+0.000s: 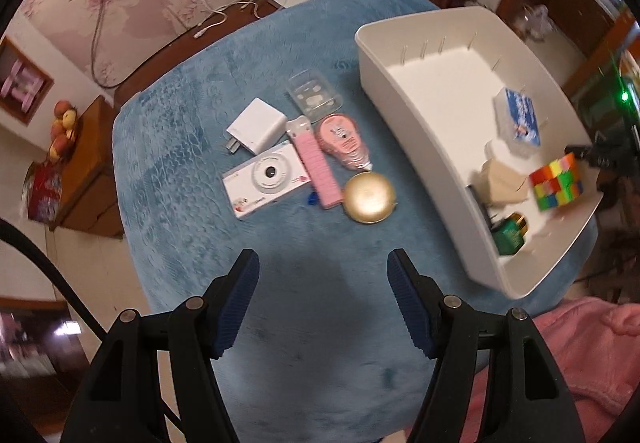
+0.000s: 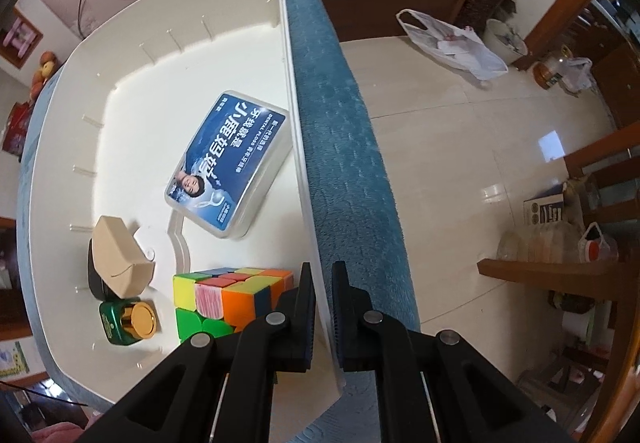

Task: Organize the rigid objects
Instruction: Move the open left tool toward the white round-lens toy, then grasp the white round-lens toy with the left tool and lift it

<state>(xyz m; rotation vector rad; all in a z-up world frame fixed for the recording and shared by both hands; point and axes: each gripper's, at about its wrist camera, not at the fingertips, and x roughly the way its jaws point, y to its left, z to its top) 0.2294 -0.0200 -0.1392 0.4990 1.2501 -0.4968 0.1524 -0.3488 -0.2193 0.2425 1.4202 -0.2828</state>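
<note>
We are partway through: the puzzle cube [image 2: 234, 299], floss box [image 2: 228, 163] and green jar [image 2: 126, 321] are lying in the white bin [image 2: 56, 147], whose wall our right gripper [image 2: 323, 275] is pinching. Our left gripper [image 1: 323, 263] is hanging wide and empty above the toy camera [image 1: 267, 179], charger [image 1: 256, 127] and gold compact [image 1: 370, 197], all waiting on the blue cloth [image 1: 180, 163].

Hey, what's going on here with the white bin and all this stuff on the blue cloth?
A person is sorting small items into the white bin. The right gripper is shut on the bin's wall, steadying it. The left gripper hangs open and empty over the cloth. A cube, floss box and green jar are already inside; the camera and gold disc wait outside.
</note>
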